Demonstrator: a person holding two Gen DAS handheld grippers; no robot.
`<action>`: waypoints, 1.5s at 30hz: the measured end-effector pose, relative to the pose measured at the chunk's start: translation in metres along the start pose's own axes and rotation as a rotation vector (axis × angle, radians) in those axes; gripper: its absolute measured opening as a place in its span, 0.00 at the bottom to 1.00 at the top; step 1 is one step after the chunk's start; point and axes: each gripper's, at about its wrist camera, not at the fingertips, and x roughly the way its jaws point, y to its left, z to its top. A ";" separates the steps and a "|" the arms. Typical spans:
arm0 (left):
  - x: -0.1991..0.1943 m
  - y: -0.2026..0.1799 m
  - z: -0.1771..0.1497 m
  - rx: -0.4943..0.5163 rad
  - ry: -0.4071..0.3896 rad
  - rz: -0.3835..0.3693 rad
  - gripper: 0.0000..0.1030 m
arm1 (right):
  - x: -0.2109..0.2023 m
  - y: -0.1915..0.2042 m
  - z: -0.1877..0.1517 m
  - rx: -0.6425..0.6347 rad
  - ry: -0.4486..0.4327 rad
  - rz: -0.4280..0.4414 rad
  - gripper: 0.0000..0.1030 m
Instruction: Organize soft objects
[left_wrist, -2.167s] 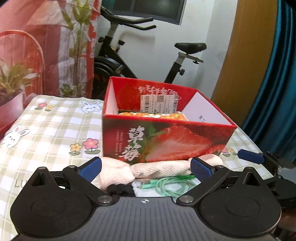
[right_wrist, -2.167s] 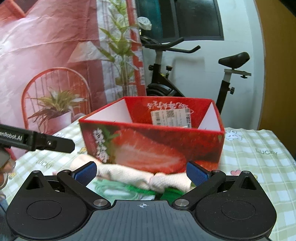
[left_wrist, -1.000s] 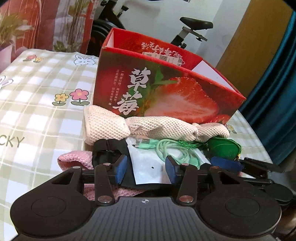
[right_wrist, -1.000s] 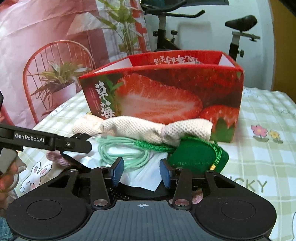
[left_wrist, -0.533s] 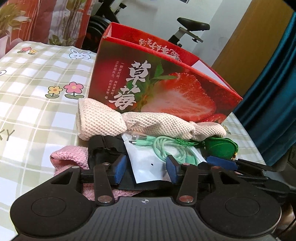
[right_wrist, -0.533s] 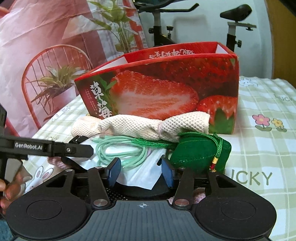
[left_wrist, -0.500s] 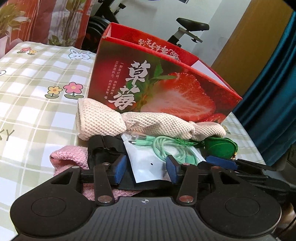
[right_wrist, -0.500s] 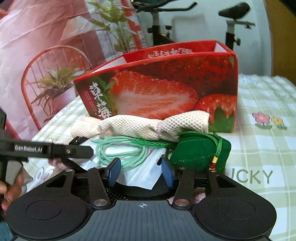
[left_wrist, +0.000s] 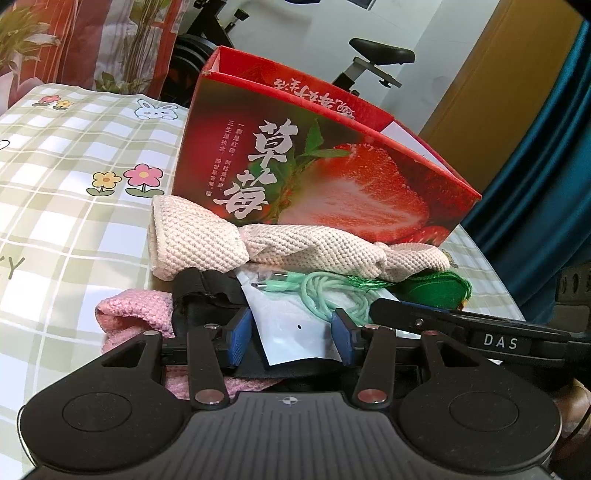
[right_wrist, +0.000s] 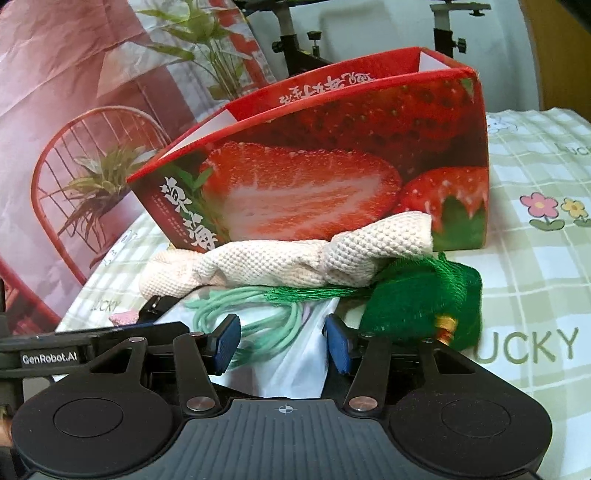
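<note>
A small heap of soft things lies on the checked cloth (left_wrist: 66, 155) right against the front of the strawberry box (left_wrist: 325, 177). On top is a cream knit cloth (left_wrist: 229, 243), twisted into a roll that touches the box wall. Below it lie a mint cable (left_wrist: 332, 291) coiled on a white pouch (left_wrist: 291, 332), a black strap (left_wrist: 199, 291), a pink knit piece (left_wrist: 136, 310) at the left, and a green pouch (right_wrist: 417, 299) with a tassel cord at the right.

The left gripper (left_wrist: 291, 332) points down at the heap, jaws partly apart on either side of the white pouch's lower edge; whether the pads press it cannot be told. The right gripper (right_wrist: 282, 345) comes in from the other side, tilted, its jaws having just been opening, with the white pouch and a loop of cable between them but not pinched. Each gripper's finger shows in the other's view, close alongside.

Behind the box stand an exercise bike (left_wrist: 373, 59), a plant (right_wrist: 207, 44) and a blue curtain (left_wrist: 546, 147).
</note>
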 end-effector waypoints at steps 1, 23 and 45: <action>0.001 -0.001 0.000 0.004 -0.001 -0.001 0.49 | 0.001 0.000 0.000 0.005 -0.002 0.001 0.47; -0.015 -0.010 -0.004 0.013 -0.027 -0.090 0.44 | -0.043 0.021 -0.003 -0.181 -0.113 -0.014 0.31; -0.017 0.005 -0.002 -0.065 -0.025 -0.053 0.42 | -0.027 -0.012 -0.004 0.009 0.019 -0.005 0.26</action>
